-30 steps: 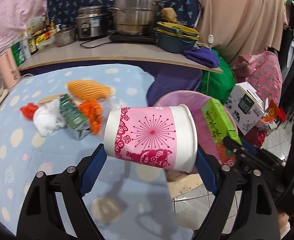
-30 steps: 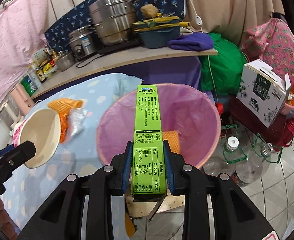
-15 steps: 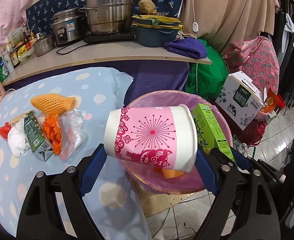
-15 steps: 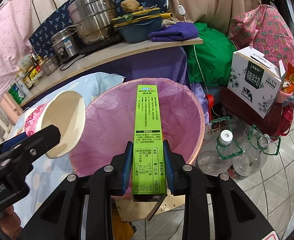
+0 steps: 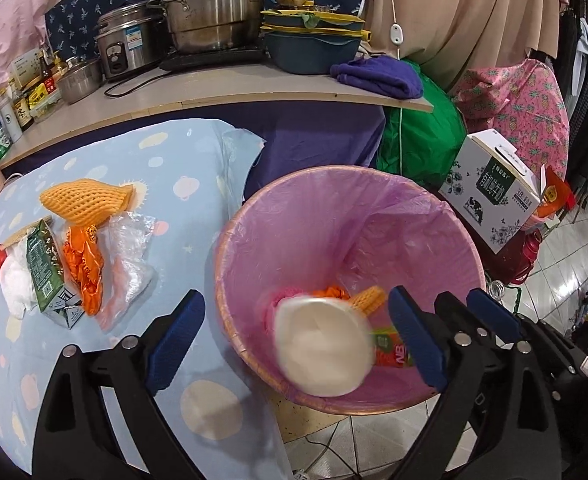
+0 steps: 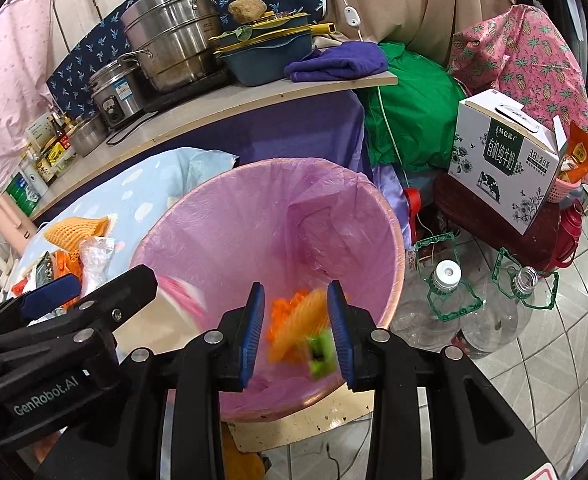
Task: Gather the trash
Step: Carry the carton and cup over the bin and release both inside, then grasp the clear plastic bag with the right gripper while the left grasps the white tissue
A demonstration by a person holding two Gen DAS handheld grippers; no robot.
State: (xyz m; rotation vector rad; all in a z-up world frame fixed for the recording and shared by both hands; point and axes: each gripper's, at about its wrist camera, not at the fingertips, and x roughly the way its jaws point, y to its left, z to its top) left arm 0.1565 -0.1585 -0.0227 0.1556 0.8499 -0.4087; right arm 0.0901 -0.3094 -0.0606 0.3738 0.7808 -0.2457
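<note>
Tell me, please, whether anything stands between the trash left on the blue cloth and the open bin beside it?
Nothing visible does. The bin stands open beside the table's edge, and the foam net, carton and bags lie loose on the cloth. Both grippers hover over the bin.

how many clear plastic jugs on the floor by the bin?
2. One capped jug stands on the tiles just right of the pink-lined bin; an uncapped jug sits beside it, further right. More could be hidden behind the bin.
</note>
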